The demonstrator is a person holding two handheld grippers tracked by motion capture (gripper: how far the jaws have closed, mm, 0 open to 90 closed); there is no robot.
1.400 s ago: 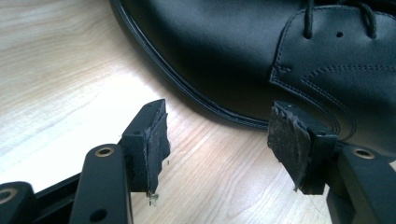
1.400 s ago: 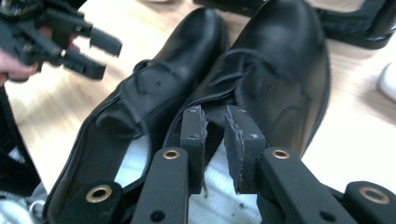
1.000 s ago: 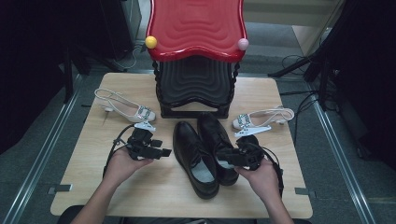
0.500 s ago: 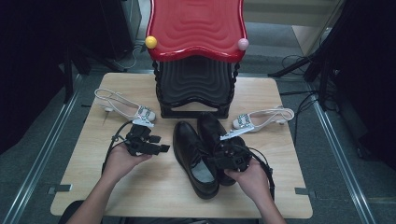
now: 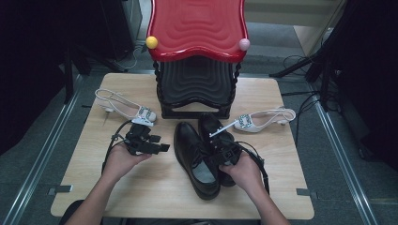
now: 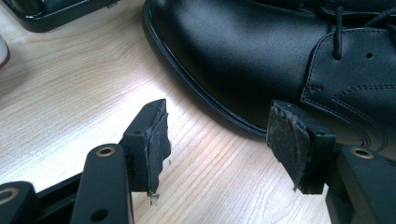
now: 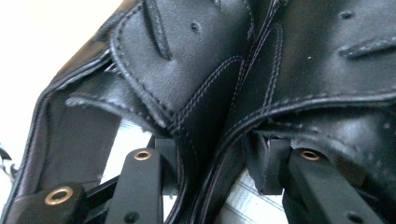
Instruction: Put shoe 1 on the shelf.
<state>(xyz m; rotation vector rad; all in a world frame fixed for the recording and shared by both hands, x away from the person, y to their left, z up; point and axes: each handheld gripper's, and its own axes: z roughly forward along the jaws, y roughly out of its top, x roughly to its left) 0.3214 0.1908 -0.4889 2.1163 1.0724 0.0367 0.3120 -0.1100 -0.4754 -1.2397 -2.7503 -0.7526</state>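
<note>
Hand-held gripper [image 5: 220, 149] at lower centre straddles both black shoes' [image 5: 199, 157] inner walls, jaws half-wide and just closing slightly; squeezing them together likely comes next.

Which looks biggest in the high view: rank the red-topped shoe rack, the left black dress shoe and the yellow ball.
1. Red-topped shoe rack, by far.
2. Left black dress shoe.
3. Yellow ball, tiny.

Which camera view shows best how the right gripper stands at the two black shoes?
The right gripper view: its jaws straddle the touching inner walls of the two black shoes, one jaw inside each shoe. The high view shows the right gripper from above over the shoes' openings. The left gripper view shows one shoe's side, no right gripper.
</note>
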